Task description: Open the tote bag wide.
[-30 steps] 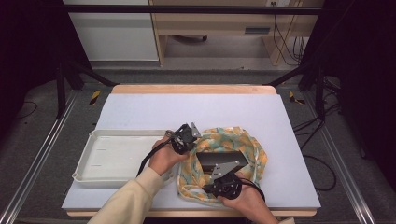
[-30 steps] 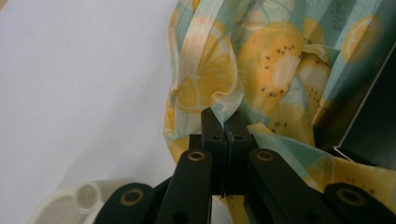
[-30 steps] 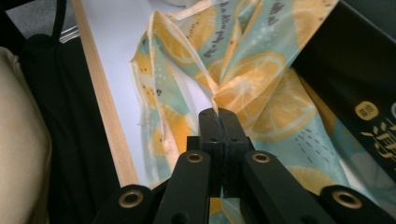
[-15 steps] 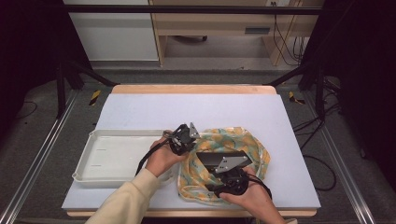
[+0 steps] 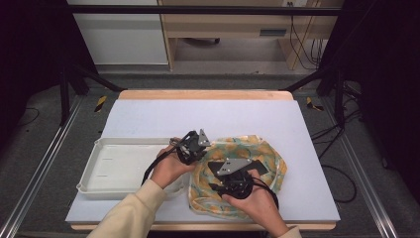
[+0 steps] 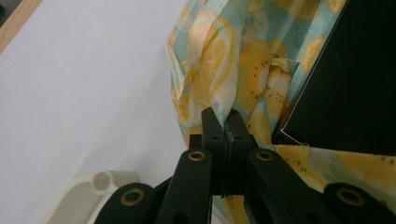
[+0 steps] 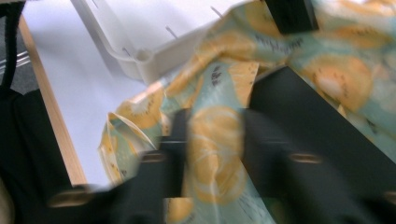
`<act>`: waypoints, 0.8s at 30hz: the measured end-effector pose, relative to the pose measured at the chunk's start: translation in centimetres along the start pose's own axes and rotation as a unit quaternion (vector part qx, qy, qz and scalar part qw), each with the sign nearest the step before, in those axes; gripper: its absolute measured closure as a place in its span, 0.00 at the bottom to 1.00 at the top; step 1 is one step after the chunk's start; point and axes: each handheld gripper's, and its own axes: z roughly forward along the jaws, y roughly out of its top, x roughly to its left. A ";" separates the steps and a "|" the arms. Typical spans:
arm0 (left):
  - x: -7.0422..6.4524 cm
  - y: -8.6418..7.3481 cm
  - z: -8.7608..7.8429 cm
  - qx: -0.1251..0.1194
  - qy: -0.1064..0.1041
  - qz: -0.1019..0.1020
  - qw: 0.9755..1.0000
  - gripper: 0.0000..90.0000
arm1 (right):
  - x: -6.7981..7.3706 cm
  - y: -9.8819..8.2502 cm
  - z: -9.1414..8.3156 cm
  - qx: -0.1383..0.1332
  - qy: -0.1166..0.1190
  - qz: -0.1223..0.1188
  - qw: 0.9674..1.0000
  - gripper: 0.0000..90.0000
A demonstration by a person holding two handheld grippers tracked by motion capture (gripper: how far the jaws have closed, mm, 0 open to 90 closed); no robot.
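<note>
Pinching the fruit-print cloth (image 6: 224,70), left gripper (image 6: 225,122) jaws clenched; right gripper (image 7: 212,140) jaws closing around it.

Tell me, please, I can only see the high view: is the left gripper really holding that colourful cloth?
Observer: Yes. In the left gripper view the left gripper is shut on a fold at the edge of the fruit-print cloth.
Operator: What fruits are on it?
Observer: Yellow lemon slices, and kiwi slices with little dark seeds, on pale green.
Operator: And the right gripper?
Observer: In the right gripper view the right gripper has a strip of the cloth between its jaws, which have just been closing. The picture is too blurred to tell whether they pinch it.
</note>
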 end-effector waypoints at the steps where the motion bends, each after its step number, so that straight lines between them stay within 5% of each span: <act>1: 0.0 0.0 0.1 0.002 -0.001 0.000 1.000 1.00 | 0.1 0.0 0.2 -0.002 0.004 -0.003 1.000 0.92; 5: 0.0 -0.1 0.5 0.008 0.001 0.001 1.000 1.00 | 0.6 -0.4 1.1 0.006 0.016 -0.008 1.000 1.00; 11: 0.1 -0.2 1.5 0.031 0.008 0.007 0.999 1.00 | 1.0 -1.3 2.5 0.023 0.041 -0.004 0.999 1.00; 24: 0.5 -0.5 3.0 0.042 0.005 -0.006 0.999 1.00 | 1.1 -2.3 3.6 0.040 0.068 0.005 0.997 1.00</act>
